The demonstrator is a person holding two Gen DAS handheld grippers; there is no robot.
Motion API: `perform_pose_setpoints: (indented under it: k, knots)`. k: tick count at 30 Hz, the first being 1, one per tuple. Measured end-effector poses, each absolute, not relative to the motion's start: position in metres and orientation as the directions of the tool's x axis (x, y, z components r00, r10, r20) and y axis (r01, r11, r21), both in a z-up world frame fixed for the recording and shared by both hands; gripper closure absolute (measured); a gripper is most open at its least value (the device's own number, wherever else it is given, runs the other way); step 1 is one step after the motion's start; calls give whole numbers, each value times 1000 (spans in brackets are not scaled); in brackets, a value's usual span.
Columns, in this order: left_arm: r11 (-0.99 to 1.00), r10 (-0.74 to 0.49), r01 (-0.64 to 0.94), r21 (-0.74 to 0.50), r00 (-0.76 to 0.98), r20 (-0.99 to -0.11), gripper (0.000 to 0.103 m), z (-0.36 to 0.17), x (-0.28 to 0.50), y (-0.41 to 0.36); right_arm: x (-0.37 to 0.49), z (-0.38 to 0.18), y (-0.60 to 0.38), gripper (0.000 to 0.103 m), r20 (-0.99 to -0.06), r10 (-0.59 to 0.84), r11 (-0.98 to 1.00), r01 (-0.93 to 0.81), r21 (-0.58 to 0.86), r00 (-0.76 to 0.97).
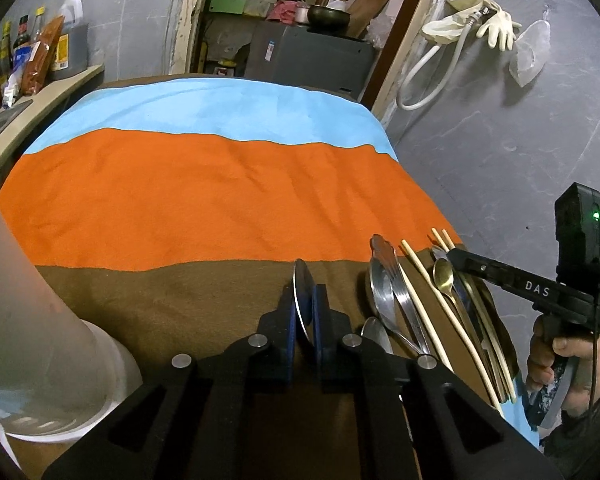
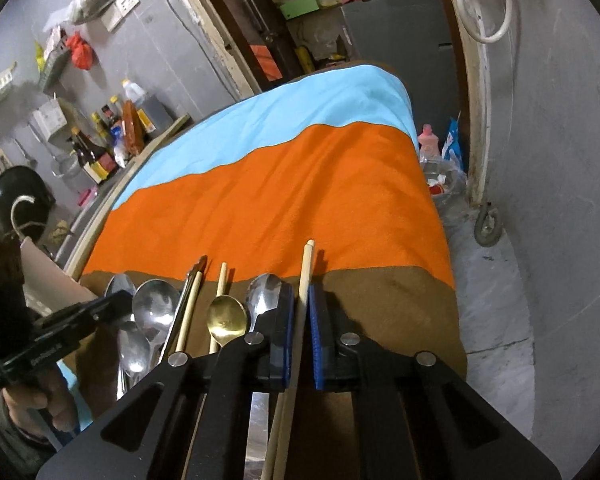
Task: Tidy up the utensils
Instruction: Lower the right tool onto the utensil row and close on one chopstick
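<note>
Left wrist view. Our left gripper (image 1: 305, 312) stands closed on a steel spoon (image 1: 302, 298), the bowl gripped on edge between the blue pads. The remaining utensils (image 1: 412, 304) lie in a loose pile just to its right on the brown band of the striped cloth (image 1: 204, 192): steel spoons, a brass spoon (image 1: 444, 275), a knife and pale chopsticks. A white container (image 1: 40, 320) stands at the near left. To do this step well, we judge the spoon should be lifted clear before any sideways travel, so the handle does not drag its neighbours.

Right wrist view. Our right gripper (image 2: 300, 320) is closed on a pair of pale chopsticks (image 2: 305, 280), which run up between the pads and project past the tips. Beside it to the left lie a steel spoon (image 2: 265, 292), the brass spoon (image 2: 226, 319), another chopstick (image 2: 221, 280) and two further spoons (image 2: 154, 307). We judge a level grip is needed, as the two sticks may scissor apart.

Obstructions. The two grippers work close together over one pile; the left tool and the hand (image 2: 48, 396) holding it occupy the left edge of this view. Bottles (image 2: 96, 152) on the counter and the cloth's right edge lie well apart from the work.
</note>
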State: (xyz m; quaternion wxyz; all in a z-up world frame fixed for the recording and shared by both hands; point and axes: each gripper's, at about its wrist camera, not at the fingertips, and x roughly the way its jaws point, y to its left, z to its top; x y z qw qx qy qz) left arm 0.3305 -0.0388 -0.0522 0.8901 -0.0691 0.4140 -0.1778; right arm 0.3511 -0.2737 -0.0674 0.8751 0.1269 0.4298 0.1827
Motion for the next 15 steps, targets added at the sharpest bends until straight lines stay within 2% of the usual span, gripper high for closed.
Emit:
perform_pose_setpoints:
  k: [15]
  knots:
    - [924,-382,279,-263,622,-683,99,-46,323,-41,345,-64,-278,100,-662,454,885,-218,412,596]
